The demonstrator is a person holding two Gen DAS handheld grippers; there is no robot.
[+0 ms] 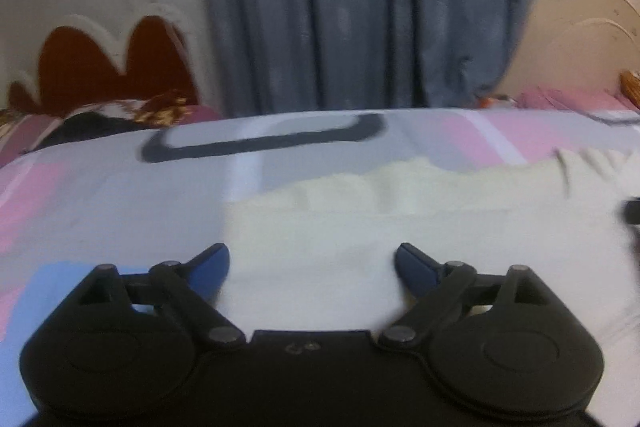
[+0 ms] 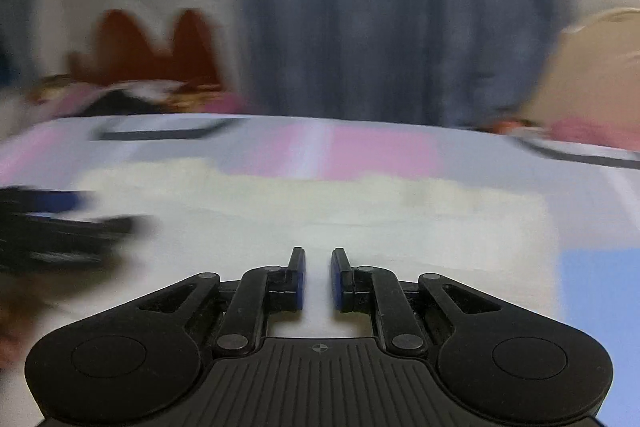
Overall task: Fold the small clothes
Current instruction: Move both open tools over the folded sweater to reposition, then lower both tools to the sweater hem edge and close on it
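Note:
A small white garment [image 1: 400, 219] lies flat on the bed; it also shows in the right wrist view [image 2: 320, 211]. My left gripper [image 1: 312, 263] is open wide, low over the garment's near left part, with nothing between its blue fingertips [image 1: 216, 259]. My right gripper [image 2: 318, 267] hovers over the near edge of the garment. Its jaws stand close together with a narrow gap, and white cloth shows through the gap; no cloth looks pinched. The left gripper appears as a dark blur at the left of the right wrist view [image 2: 60, 223].
The bed sheet [image 1: 100, 195] has pink, grey, blue and white blocks with dark outlines. A grey-blue curtain [image 1: 360, 7] hangs behind the bed. A brown scalloped headboard [image 1: 112, 63] and piled bedding [image 1: 120, 115] stand at the back left, a cream headboard [image 1: 580, 35] at the back right.

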